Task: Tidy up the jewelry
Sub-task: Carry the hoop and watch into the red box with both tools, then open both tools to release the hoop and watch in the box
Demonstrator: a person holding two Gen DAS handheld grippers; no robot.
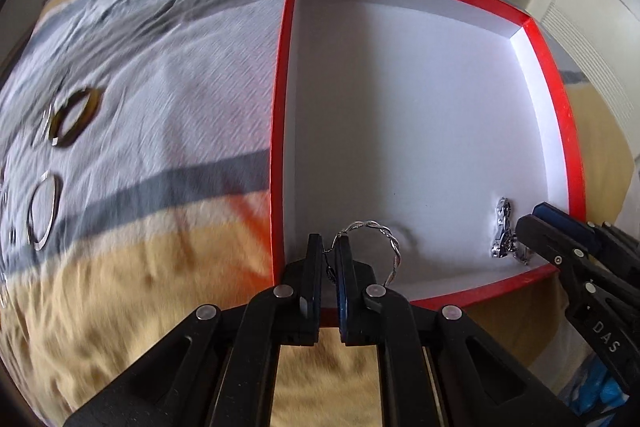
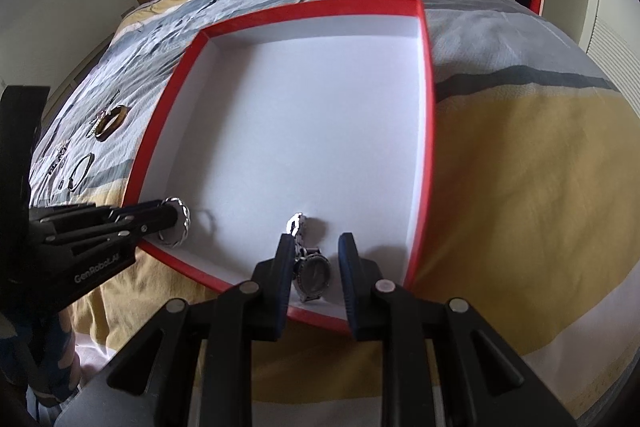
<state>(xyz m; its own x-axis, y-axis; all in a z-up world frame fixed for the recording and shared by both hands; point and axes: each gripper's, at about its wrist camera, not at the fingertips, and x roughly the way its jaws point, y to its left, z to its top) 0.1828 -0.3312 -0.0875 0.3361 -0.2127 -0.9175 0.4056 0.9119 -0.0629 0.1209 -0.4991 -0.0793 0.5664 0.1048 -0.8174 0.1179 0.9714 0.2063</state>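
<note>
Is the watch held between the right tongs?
No, the watch lies on the floor of the red box between the open right tongs.

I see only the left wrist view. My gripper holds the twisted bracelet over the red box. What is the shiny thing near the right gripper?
Observer: It is a wristwatch; the right wrist view shows its round dial.
Operator: Does the right gripper hold it?
Observer: No. The right gripper is open, and the watch lies on the floor of the red box between its fingers.
Operator: Is more jewelry left outside?
Observer: Yes, besides the bangles there are small pieces left of them on the bedspread.
</note>
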